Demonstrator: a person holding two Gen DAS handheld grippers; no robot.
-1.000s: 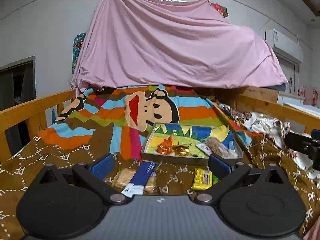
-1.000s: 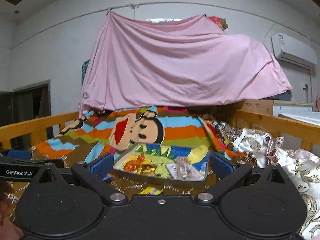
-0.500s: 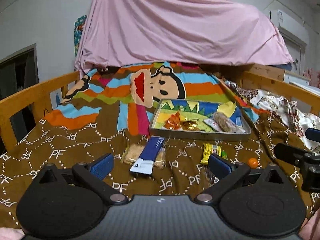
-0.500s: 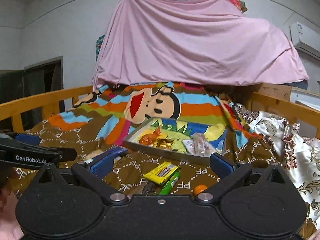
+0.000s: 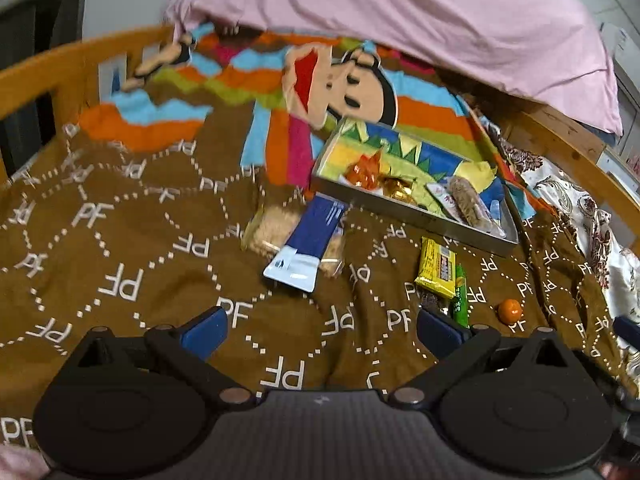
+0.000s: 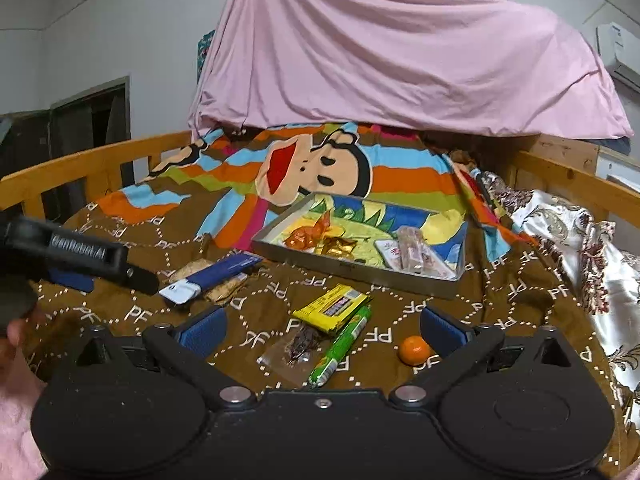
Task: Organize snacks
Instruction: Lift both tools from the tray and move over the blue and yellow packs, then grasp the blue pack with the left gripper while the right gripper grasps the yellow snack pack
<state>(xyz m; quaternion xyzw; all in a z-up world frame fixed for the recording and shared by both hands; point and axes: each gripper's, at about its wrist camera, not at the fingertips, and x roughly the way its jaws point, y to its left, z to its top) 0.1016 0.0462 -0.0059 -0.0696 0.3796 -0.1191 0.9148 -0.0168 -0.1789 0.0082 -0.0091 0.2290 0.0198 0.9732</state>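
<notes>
matt cloth blanket; dull grey metal tray; glossy plastic wrappers: yellow bar, green stick; smooth wooden bed rail; soft pink cloth sheet.

"PF" on blanket; "GenRobot.AI" on hand-held gripper

Tray set on blanket, toward far side of bed, headboard rail behind it. In tray: two wrapped candies at left, cereal bar at right. Before tray, left: long packet laid across cracker pack. Right of that: flat bar, stick pack touching its right edge, clear pouch just before it. Small round fruit found right of stick pack.
</notes>
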